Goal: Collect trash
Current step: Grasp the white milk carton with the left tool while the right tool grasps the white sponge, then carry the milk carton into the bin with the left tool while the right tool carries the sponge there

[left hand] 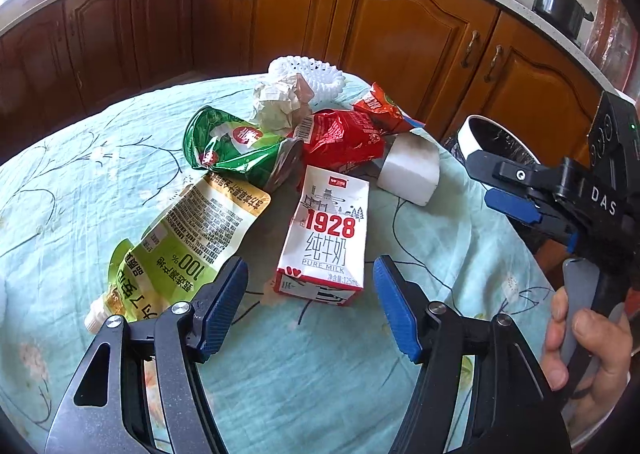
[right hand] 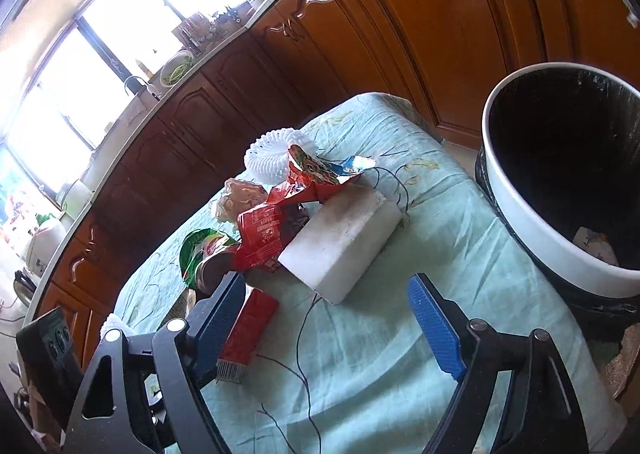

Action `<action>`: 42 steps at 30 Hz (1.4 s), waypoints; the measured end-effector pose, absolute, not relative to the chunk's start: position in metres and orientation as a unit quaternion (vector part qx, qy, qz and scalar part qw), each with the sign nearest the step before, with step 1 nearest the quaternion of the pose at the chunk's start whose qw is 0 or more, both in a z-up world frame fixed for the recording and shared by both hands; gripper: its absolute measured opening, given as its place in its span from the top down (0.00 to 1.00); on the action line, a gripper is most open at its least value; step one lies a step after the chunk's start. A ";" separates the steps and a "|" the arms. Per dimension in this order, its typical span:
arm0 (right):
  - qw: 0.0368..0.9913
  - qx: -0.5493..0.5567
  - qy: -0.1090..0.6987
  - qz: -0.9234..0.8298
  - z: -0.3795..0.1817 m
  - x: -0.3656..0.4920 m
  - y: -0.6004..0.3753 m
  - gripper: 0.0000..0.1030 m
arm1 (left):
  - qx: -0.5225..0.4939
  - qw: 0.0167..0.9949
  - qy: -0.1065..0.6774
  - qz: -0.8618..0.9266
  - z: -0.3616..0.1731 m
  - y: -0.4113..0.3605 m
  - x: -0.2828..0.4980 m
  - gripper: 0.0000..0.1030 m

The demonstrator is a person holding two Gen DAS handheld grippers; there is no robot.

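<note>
Your left gripper [left hand: 310,308] is hovering with its jaws apart just short of the milk carton [left hand: 325,238], which is lying on the table [left hand: 60,181]. Left of the carton, the yellow-green pouch [left hand: 180,246] is lying flat. Your right gripper [right hand: 328,318] is also gaping wide, holding nothing, near the white foam block [right hand: 340,242]. Farther back, red wrappers [left hand: 344,133] are piling up, with the bin [right hand: 560,189] standing at the table's right.
</note>
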State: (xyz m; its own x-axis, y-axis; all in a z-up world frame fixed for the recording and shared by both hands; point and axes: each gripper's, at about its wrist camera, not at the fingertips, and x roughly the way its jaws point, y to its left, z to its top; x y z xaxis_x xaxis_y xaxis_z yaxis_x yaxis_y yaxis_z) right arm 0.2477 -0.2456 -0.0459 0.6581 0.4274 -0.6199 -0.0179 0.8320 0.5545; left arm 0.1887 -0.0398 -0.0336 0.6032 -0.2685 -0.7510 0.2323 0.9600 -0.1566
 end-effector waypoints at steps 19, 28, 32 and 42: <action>0.855 0.297 0.402 0.137 -0.061 0.261 -0.254 0.71 | -0.001 0.886 0.435 -0.162 -0.047 -0.057 0.211 0.53; 0.873 0.276 0.377 0.143 -0.040 0.224 -0.269 0.72 | -0.019 0.888 0.425 -0.174 -0.034 -0.057 0.200 0.55; 0.876 0.277 0.370 0.139 -0.034 0.209 -0.282 0.72 | -0.029 0.890 0.417 -0.185 -0.024 -0.062 0.191 0.55; 0.887 0.283 0.349 0.109 -0.027 0.173 -0.325 0.72 | -0.022 0.891 0.400 -0.213 -0.007 -0.092 0.172 0.55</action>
State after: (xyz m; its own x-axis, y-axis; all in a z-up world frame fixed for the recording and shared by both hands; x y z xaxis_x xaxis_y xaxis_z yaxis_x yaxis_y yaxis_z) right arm 0.1734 -0.3246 -0.0274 0.7323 0.3910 -0.5575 0.0049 0.8157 0.5784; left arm 0.1720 -0.0922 -0.0069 0.5885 -0.3983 -0.7036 0.3624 0.9079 -0.2109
